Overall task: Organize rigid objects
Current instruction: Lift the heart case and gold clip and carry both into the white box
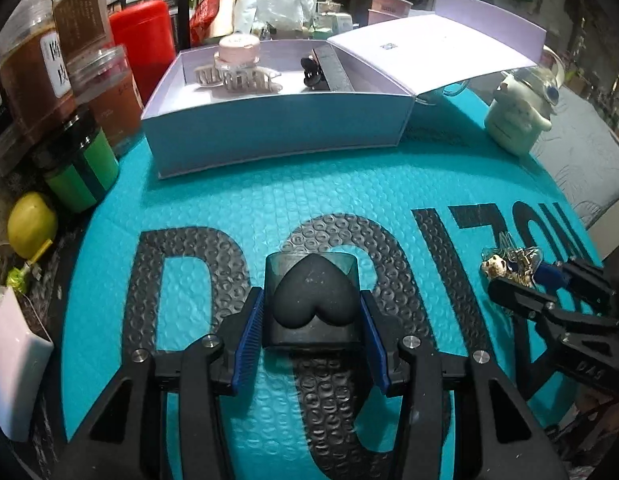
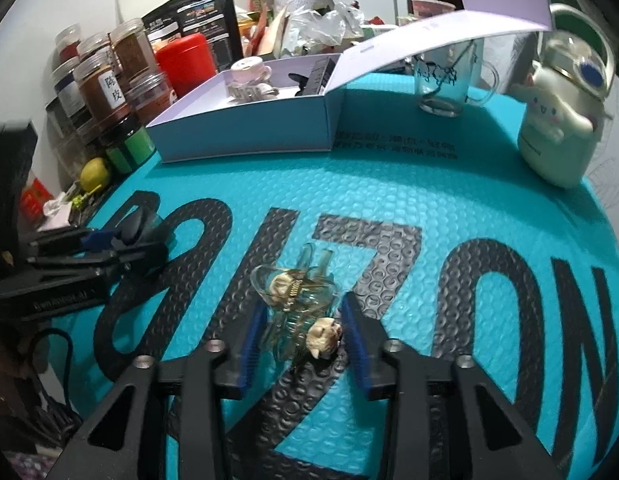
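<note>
My left gripper is shut on a dark box with a black heart, low over the teal mat. My right gripper is shut on a clear hair claw with small dog figures; it also shows in the left wrist view. A pale lilac open box stands at the back of the mat and holds a beige claw clip, a pink jar and a black clip. The box also shows in the right wrist view.
Spice jars, a red canister, a green jar and a lemon line the left edge. A cream character case and a glass mug stand at the right. The box lid hangs open rightwards.
</note>
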